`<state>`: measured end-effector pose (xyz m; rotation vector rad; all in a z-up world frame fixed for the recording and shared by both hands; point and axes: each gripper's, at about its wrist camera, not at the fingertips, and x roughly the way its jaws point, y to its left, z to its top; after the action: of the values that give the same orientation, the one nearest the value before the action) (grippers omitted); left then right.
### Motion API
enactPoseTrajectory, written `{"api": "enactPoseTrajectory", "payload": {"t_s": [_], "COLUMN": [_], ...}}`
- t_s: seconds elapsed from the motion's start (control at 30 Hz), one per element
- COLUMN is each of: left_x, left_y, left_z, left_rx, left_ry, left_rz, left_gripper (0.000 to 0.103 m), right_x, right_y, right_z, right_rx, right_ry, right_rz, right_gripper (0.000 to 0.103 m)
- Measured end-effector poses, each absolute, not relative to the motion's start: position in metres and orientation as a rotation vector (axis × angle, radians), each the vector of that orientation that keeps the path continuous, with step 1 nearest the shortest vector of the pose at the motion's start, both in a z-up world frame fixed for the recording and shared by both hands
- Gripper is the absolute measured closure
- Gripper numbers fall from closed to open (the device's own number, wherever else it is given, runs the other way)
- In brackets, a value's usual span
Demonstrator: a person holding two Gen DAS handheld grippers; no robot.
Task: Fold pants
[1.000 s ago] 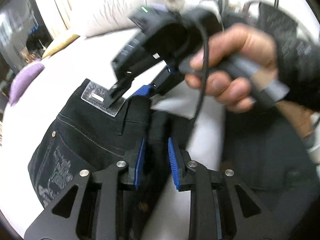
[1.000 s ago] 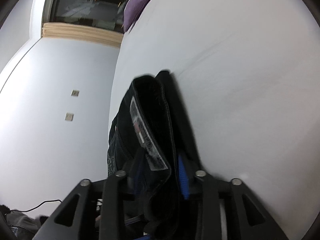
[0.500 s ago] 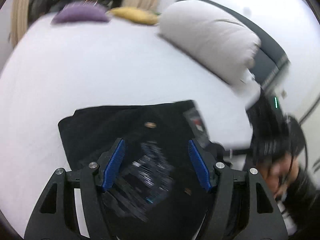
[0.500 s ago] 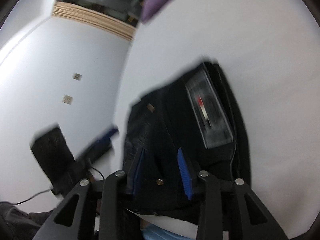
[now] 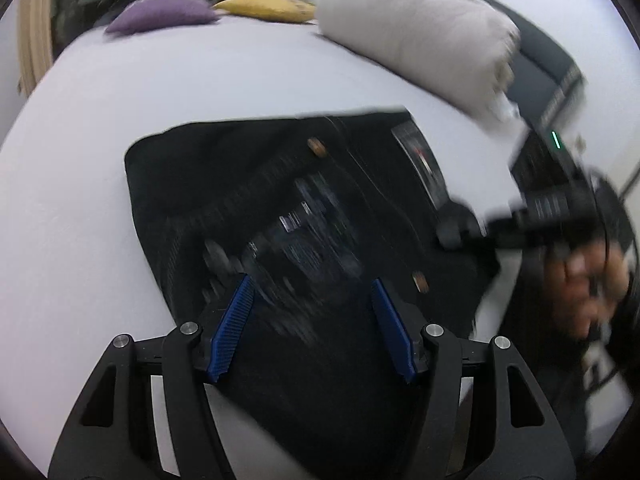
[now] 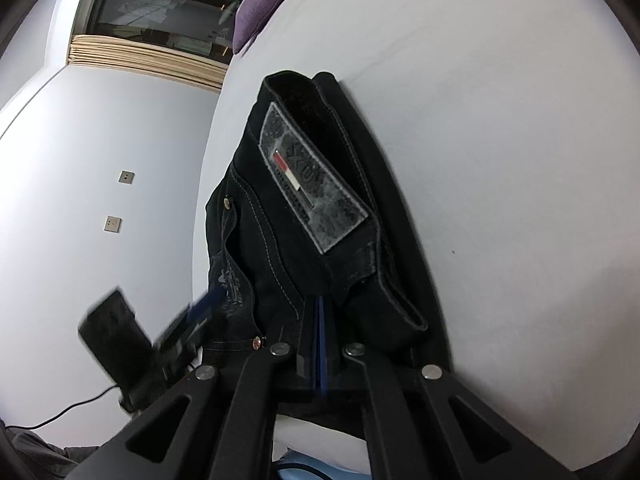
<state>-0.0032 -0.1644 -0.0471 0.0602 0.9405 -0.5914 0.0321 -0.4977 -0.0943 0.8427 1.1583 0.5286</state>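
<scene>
The black pants (image 5: 280, 208) lie folded into a compact bundle on the white bed (image 5: 100, 128), the grey waistband patch (image 5: 420, 168) on the right side. My left gripper (image 5: 312, 316) is open just above the near part of the bundle and holds nothing. In the right wrist view the pants (image 6: 312, 216) show the patch (image 6: 308, 180) and a back pocket. My right gripper (image 6: 320, 344) is shut at the near edge of the bundle, its blue pads together; no cloth shows between them. It also shows in the left wrist view (image 5: 460, 232), blurred, beside the waistband.
A white pillow (image 5: 416, 32), a yellow cushion (image 5: 268, 6) and a purple cushion (image 5: 164, 12) lie at the far end of the bed. The bed's edge and a white wall with sockets (image 6: 116, 200) are to the left in the right wrist view.
My left gripper let go of the pants, opened wide and pulled back above the bundle. My right gripper released the waistband, opened, then closed empty at the near edge. The pants dropped flat onto the bed.
</scene>
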Motion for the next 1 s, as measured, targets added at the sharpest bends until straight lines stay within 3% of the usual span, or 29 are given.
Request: {"api": "enactPoseTrajectory", "payload": {"t_s": [0.13,0.33,0.37,0.4,0.43,0.53,0.6,0.8,0.93,1.0], "left_x": [-0.032,-0.044,-0.049,-0.052,-0.053,-0.048,-0.04,-0.028,-0.022,-0.019], "left_y": [-0.171,-0.165,-0.164,-0.161,-0.158,-0.14,-0.129,-0.122,-0.124,-0.127], "left_z": [-0.05,-0.038,-0.036,-0.032,-0.026,-0.015,-0.012,-0.008,-0.007,-0.008], "left_rx": [0.169,0.121,0.113,0.095,0.081,0.052,0.017,0.009,0.013,0.016], "left_ry": [0.909,0.92,0.919,0.915,0.913,0.917,0.948,0.994,1.005,1.009], "left_rz": [-0.59,-0.602,-0.601,-0.597,-0.586,-0.514,-0.463,-0.378,-0.364,-0.359], "left_gripper": [0.042,0.042,0.042,0.042,0.042,0.041,0.041,0.038,0.038,0.038], "right_x": [0.03,0.006,0.007,0.003,0.001,0.006,0.021,0.066,0.062,0.051], "right_y": [-0.505,-0.526,-0.53,-0.535,-0.539,-0.539,-0.525,-0.491,-0.505,-0.516], "right_z": [-0.092,-0.077,-0.078,-0.071,-0.065,-0.033,-0.017,-0.044,-0.067,-0.06], "right_rx": [0.827,0.803,0.798,0.78,0.776,0.788,0.781,0.745,0.782,0.777], "right_ry": [1.147,1.117,1.109,1.094,1.079,0.966,0.939,1.053,1.1,1.069], "right_rz": [0.525,0.48,0.47,0.437,0.42,0.491,0.537,0.585,0.537,0.51], "right_gripper": [0.103,0.103,0.098,0.082,0.075,0.072,0.062,0.053,0.063,0.055]}}
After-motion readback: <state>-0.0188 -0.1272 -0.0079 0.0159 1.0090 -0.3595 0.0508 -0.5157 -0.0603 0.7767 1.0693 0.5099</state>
